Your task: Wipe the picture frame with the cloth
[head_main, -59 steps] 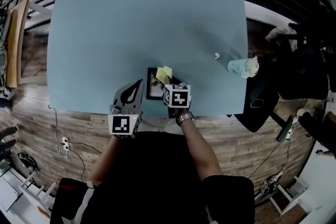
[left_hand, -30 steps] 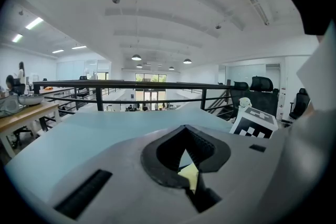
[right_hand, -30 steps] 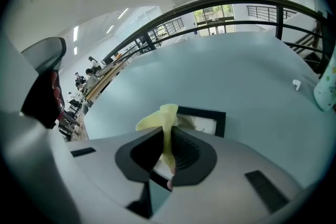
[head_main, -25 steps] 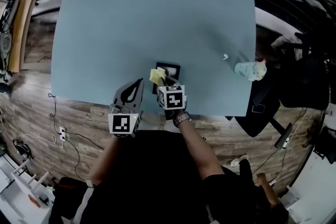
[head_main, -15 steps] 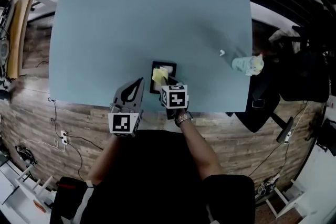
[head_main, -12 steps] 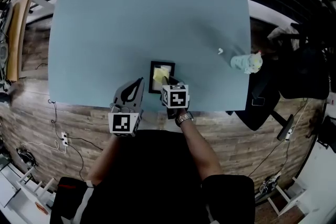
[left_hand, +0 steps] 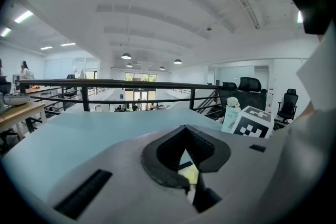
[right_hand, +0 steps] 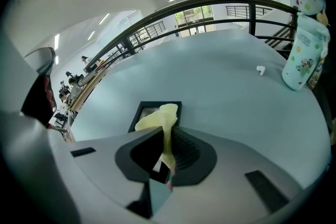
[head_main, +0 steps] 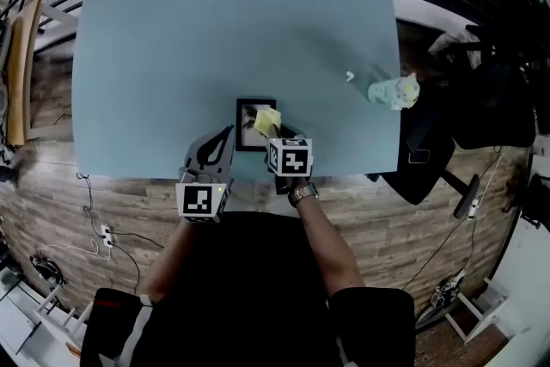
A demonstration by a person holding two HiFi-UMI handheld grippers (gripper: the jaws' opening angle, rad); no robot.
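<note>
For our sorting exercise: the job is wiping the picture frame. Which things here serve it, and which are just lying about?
In use: picture frame, yellow cloth, right gripper clamping the cloth.
Lying about: printed bottle, small white object, both far right on the table.

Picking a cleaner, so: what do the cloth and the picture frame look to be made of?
The cloth: soft, thin pale-yellow fabric, matt; it droops and folds limply. The picture frame: black border with a dull finish, plastic or painted wood, I cannot tell which. Whether glass covers the picture is unclear.
</note>
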